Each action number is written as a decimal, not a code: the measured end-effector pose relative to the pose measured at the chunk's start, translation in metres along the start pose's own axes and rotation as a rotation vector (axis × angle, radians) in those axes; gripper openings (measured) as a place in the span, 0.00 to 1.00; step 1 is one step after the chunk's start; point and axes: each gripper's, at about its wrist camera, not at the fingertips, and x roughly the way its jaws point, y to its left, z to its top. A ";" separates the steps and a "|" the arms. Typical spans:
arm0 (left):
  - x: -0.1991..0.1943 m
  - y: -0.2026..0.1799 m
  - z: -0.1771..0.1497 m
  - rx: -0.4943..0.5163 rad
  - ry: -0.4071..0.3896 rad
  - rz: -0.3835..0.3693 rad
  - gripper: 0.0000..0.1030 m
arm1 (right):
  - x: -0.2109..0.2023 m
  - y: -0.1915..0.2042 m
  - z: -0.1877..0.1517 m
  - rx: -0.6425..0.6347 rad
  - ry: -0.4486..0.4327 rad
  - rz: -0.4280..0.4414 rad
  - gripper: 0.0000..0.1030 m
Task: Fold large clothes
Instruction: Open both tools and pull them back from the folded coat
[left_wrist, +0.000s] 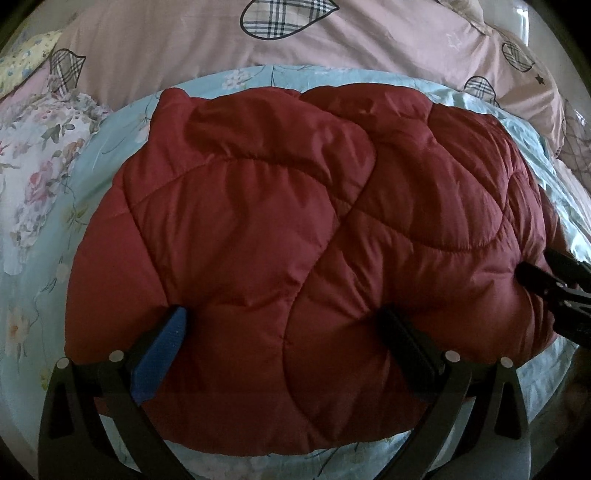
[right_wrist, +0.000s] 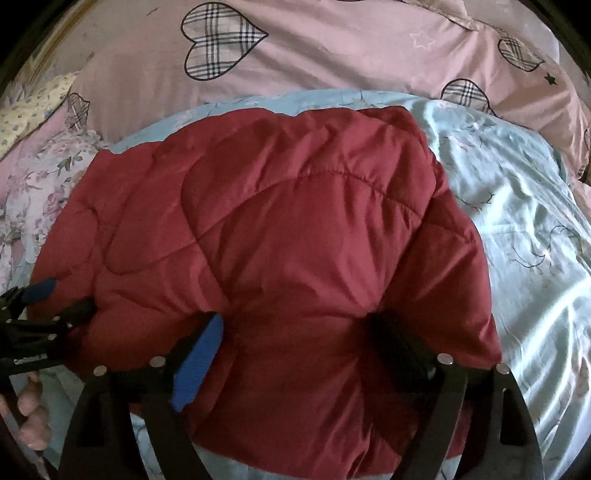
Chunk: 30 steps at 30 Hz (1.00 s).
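A dark red quilted jacket (left_wrist: 258, 203) lies folded into a thick bundle on the bed. In the left wrist view my left gripper (left_wrist: 286, 323) stands wide over its near edge. The blue pad (left_wrist: 173, 332) and the black finger (left_wrist: 399, 332) rest on the puffy fabric without squeezing it. In the right wrist view the jacket (right_wrist: 295, 221) bulges up between the spread fingers of my right gripper (right_wrist: 295, 325), whose tips sink into the padding near the bundle's right end. Each gripper shows at the other view's edge: the right gripper (left_wrist: 535, 269), the left gripper (right_wrist: 61, 297).
A light blue floral sheet (right_wrist: 517, 221) covers the bed around the jacket. Along the far side lies a pink duvet (left_wrist: 332, 44) with plaid hearts. A floral pillow (left_wrist: 44, 158) sits at the left. A person's hand (right_wrist: 33, 417) holds the left gripper.
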 end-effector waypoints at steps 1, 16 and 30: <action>0.001 0.000 0.000 0.000 -0.001 0.002 1.00 | 0.000 0.001 0.000 0.000 -0.001 -0.002 0.85; -0.014 0.002 0.005 -0.044 -0.001 0.014 1.00 | -0.014 -0.001 0.005 0.027 0.013 0.020 0.85; -0.056 0.018 -0.050 -0.087 0.027 0.015 1.00 | -0.073 0.022 -0.055 -0.039 0.020 0.083 0.86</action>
